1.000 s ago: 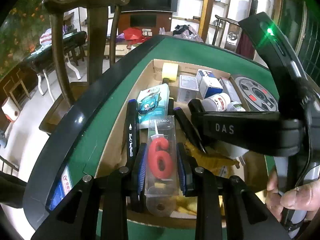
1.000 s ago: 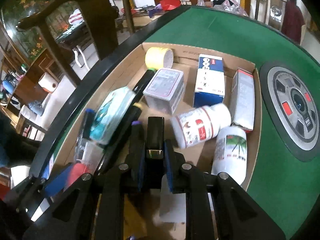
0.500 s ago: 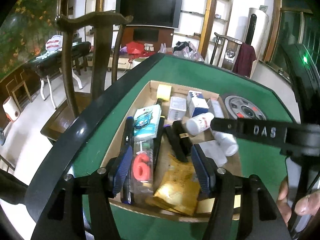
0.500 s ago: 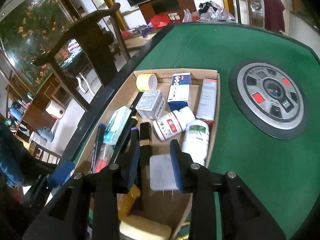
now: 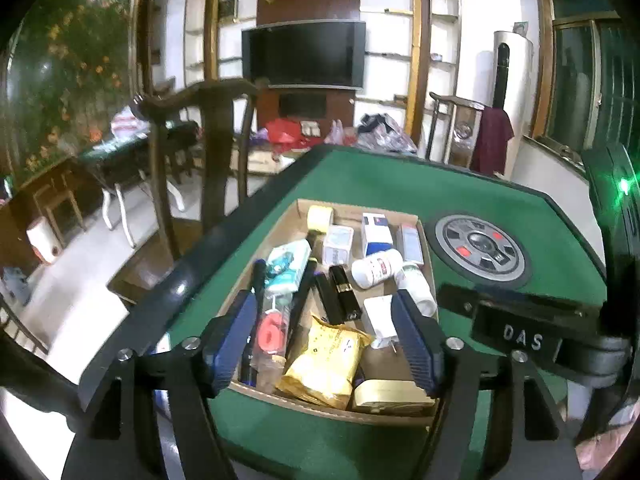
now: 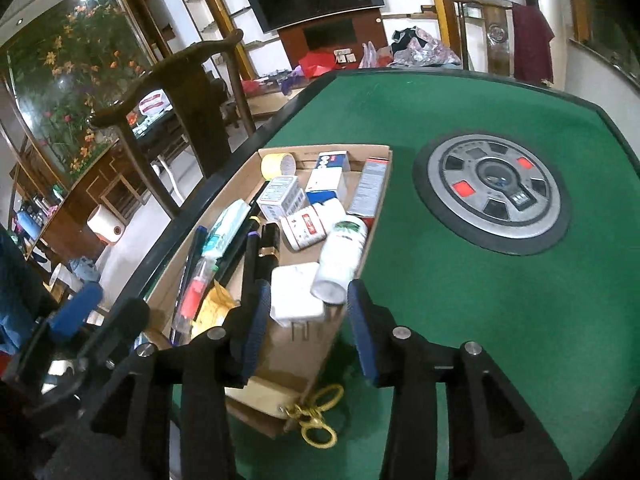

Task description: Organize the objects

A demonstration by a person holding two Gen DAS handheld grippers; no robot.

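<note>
A shallow cardboard box (image 5: 424, 236) (image 6: 382, 194) lies on the green table, full of small items. In it lie a packaged red "6" candle (image 5: 272, 330) (image 6: 193, 294), a black lipstick tube (image 5: 344, 292) (image 6: 269, 242), a white charger plug (image 6: 296, 294), two white pill bottles (image 6: 342, 256), a yellow snack pack (image 5: 326, 360) and yellow tape (image 6: 278, 164). My left gripper (image 5: 326, 344) is open and empty, raised above the box's near end. My right gripper (image 6: 306, 326) is open and empty, above the charger.
A round grey control panel (image 6: 494, 190) is set in the table's middle. Yellow-handled scissors (image 6: 316, 420) lie on the felt at the box's near corner. A dark wooden chair (image 5: 216, 152) stands at the table's left edge. The other gripper's handle (image 5: 616, 264) rises at right.
My left gripper let go of the "6" candle in the box, opened and pulled back up. My right gripper released the black lipstick tube, opened and also drew back.
</note>
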